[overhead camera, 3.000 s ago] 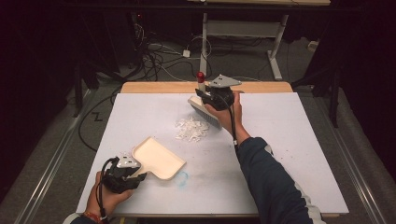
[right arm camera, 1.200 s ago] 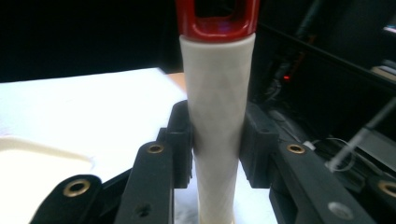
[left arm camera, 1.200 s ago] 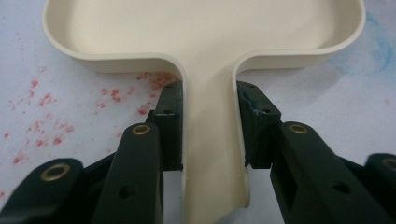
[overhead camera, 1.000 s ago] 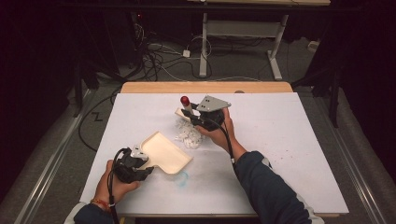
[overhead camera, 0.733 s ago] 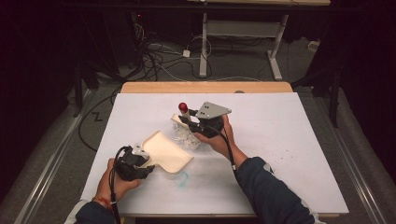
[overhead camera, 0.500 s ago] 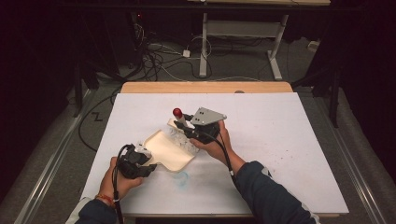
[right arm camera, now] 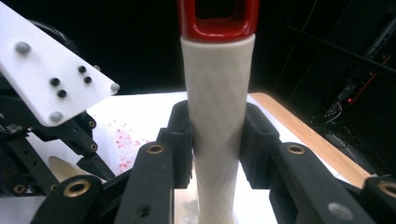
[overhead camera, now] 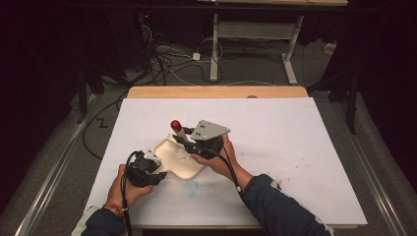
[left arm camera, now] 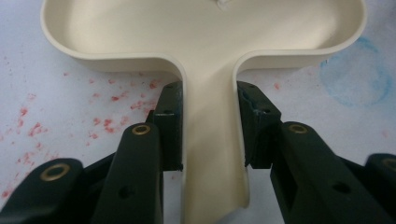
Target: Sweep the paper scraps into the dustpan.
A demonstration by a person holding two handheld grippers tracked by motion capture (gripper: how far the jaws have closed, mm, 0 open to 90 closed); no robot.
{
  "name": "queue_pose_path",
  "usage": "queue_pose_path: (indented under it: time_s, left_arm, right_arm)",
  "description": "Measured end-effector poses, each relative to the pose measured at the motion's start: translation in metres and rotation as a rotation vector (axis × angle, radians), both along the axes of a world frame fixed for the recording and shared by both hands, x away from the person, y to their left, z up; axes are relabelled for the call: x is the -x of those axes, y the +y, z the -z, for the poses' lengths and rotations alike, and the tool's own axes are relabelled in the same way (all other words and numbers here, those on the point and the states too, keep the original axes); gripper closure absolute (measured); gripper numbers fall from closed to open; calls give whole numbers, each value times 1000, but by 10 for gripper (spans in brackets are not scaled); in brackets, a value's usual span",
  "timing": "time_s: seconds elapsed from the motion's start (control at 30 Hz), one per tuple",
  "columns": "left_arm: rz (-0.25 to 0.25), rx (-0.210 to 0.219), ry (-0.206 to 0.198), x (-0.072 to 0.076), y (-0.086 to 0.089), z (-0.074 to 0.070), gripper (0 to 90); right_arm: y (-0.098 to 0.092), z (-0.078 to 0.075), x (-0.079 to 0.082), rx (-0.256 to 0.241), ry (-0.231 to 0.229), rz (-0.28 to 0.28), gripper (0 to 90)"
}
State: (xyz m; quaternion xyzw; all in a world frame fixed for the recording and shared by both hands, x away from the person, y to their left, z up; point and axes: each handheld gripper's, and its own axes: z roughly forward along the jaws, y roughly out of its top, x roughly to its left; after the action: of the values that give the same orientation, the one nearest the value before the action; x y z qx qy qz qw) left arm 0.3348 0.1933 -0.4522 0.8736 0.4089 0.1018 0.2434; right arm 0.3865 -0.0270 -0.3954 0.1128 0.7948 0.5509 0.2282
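Cream dustpan (overhead camera: 178, 160) lying flat on the white counter (overhead camera: 295, 147), a little left of centre in the high view, pan end toward the upper right, handle toward the lower left. In the left gripper view, same dustpan (left arm camera: 205, 56) across the top of the frame, handle running down the middle to the bottom edge. Left tool (overhead camera: 147, 169) clamped on that handle, one black jaw pressed against each side (left arm camera: 208, 126); hand (overhead camera: 129, 187) behind it at the lower left of the high view. Small white scrap just visible at the pan's far wall, top centre of the left gripper view.

Brush (overhead camera: 181, 133) with white ribbed handle and red end, standing over the far rim of the dustpan, tilted toward the upper left in the high view. Right tool (overhead camera: 196, 145) closed around the white handle, jaws tight on both sides at mid-frame in the right gripper view (right arm camera: 217, 140), red end at the top edge there. Bristles hidden behind tool and hand.

Red specks (left arm camera: 112, 98) scattered on the counter left of the dustpan handle; faint blue smudge (overhead camera: 193, 187) just below the pan. Wooden edge (overhead camera: 216, 92) along the counter's far side; cables (overhead camera: 167, 59) on the floor beyond.
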Motion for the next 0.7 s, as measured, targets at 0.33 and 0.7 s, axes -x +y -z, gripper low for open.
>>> queue_pose_path:
  time_s: [0.33, 0.7]
  left_arm:
    - [2, -7, -1, 2, 0, 1, 633]
    - [10, -21, 3, 5, 2, 2, 634]
  right_arm:
    - [-4, -10, 5, -22, -7, -14, 701]
    - [-20, -33, 2, -84, -27, 25, 701]
